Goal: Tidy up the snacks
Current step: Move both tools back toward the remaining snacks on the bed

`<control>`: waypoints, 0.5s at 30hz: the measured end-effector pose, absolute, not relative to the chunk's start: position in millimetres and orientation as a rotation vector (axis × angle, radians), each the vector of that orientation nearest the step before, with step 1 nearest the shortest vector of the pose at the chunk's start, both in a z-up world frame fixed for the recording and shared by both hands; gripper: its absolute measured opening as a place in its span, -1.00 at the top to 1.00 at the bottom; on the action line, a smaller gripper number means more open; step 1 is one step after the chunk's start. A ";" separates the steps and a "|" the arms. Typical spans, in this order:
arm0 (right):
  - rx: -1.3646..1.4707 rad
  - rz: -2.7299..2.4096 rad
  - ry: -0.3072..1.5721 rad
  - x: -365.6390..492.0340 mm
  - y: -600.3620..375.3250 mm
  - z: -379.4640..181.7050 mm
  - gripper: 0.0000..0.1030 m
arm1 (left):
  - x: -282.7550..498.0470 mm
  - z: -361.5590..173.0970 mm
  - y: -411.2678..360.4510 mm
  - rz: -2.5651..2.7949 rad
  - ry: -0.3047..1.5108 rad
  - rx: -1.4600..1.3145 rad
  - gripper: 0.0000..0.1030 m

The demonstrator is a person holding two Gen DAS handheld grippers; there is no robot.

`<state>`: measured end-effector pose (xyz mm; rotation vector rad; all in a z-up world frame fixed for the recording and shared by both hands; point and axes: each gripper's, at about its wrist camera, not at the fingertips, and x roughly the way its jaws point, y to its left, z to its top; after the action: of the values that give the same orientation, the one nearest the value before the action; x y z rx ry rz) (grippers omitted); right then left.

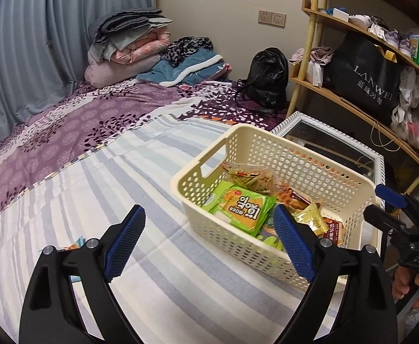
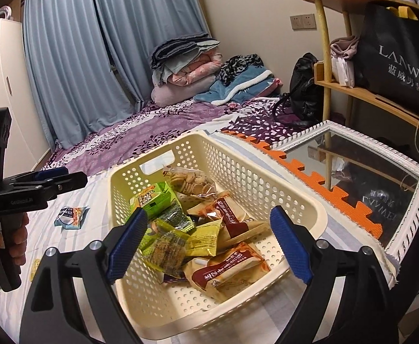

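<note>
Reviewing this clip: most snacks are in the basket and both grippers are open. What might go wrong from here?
1. The small blue packet lies flat on the striped blanket; open fingers may pinch fabric along with it.
2. The cream basket sits on soft bedding beside a framed mirror; a nudge might slide it against the frame.
3. Packets are piled loosely; the green pack leans high and may slip.
</note>
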<state>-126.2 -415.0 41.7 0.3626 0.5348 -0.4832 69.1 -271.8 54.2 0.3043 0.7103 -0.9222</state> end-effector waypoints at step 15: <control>0.313 -0.369 0.532 -100.0 -375.1 54.2 -0.76 | 87.1 39.5 -192.4 -0.778 0.750 0.222 -0.86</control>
<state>-100.0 -375.1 54.2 0.3135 0.5323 -0.3686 87.1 -192.4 39.5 0.2219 0.7498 -0.7780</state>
